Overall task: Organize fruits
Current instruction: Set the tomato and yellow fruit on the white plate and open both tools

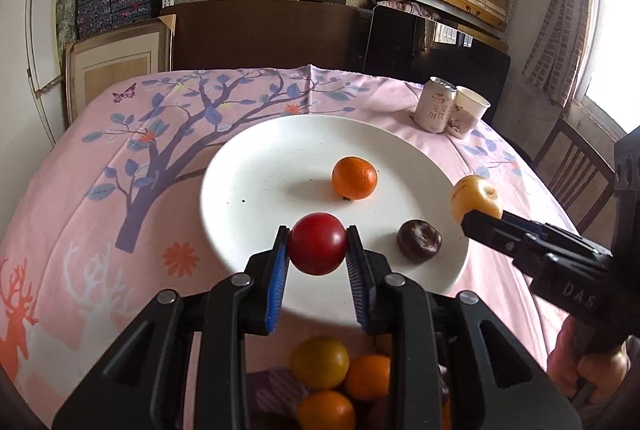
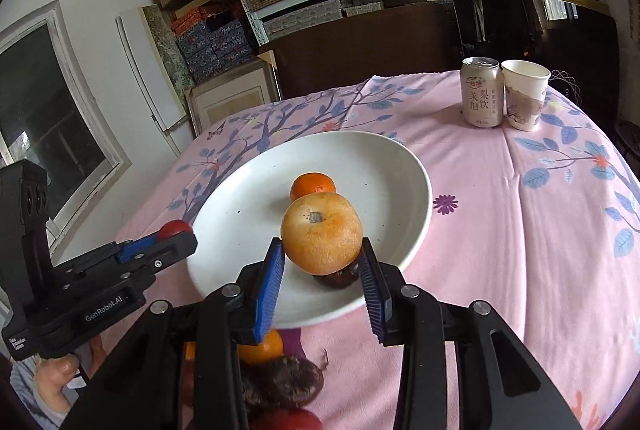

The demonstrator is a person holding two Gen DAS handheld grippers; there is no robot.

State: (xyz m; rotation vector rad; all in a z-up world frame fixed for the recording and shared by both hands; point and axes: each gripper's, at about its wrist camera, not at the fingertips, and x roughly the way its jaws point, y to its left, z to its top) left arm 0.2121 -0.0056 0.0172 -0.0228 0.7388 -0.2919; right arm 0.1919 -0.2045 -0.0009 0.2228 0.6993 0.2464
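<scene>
Left gripper (image 1: 318, 250) clamped tight on a red fruit (image 1: 317, 248), held over the near rim of the white plate (image 1: 256, 165); right gripper (image 2: 322, 262) closed on a yellow-tan fruit (image 2: 321, 232) above the plate; on the plate, an orange (image 1: 354, 177) and a dark brown fruit (image 1: 419, 240); more fruit (image 1: 320, 362) heaped below the grippers; well apart, a can (image 2: 481, 91) touching a paper cup (image 2: 525, 93).

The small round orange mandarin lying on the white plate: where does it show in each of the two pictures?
Left wrist view: the small round orange mandarin lies right of centre, on the white plate.
Right wrist view: the mandarin sits at centre, partly hidden behind the held yellow-orange fruit.
Shared landmark: the pale drink can beside the paper cup.
</scene>
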